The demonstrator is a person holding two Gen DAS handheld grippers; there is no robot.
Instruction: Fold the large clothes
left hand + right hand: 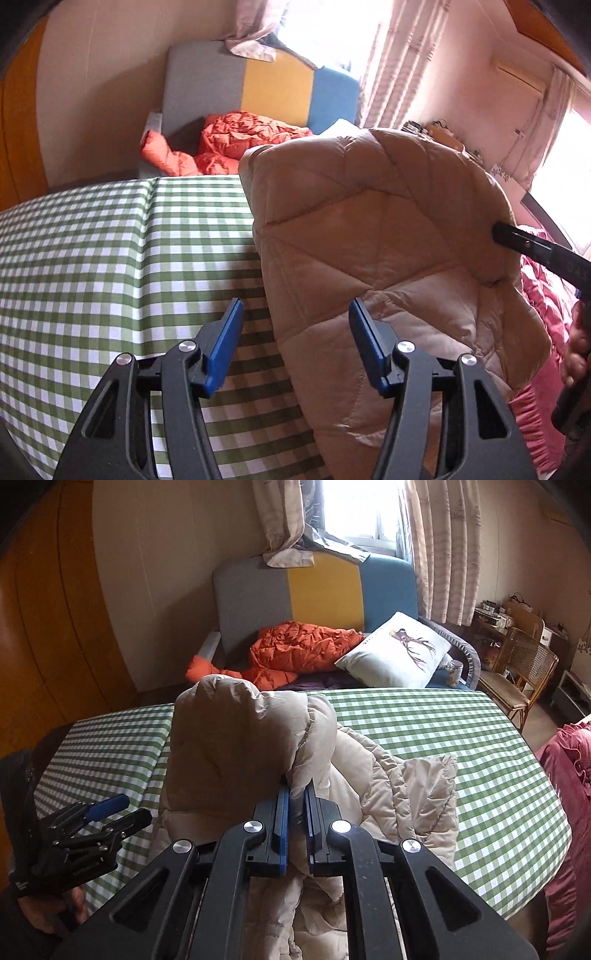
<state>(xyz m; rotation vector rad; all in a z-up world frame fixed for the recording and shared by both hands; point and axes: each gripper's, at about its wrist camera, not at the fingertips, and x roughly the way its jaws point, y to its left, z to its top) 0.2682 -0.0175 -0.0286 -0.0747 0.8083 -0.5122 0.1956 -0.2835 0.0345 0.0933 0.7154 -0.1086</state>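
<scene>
Table with green gingham tablecloth [461,738] fills both views. On it, the beige quilted down jacket [388,786], bunched and only partly laid out, one panel lifted upright at 11 o'clock in the right wrist view, the rest slumped toward 6 o'clock and off the near edge. In the left wrist view the same jacket [369,258] sits from 12 to 5 o'clock. My read: folding is early, no neat fold visible yet, sleeves and body left to flatten and square up.

Behind the table at 12 o'clock, sofa [325,587] with an orange down jacket [295,650] heaped on it, unfolded, and a deer-print pillow [399,650] at 1 o'clock. Pink ruffled fabric [565,775] at 3 o'clock.

Your right gripper [297,794] is clenched on a puffed fold of the beige jacket, held above the table, pointing forward. Your left gripper [295,306] has its jaws spread wide, nothing between them, low over the cloth with the right pad [360,321] against the jacket's left edge; seen from the right wrist it's at 8 o'clock [122,808].
</scene>
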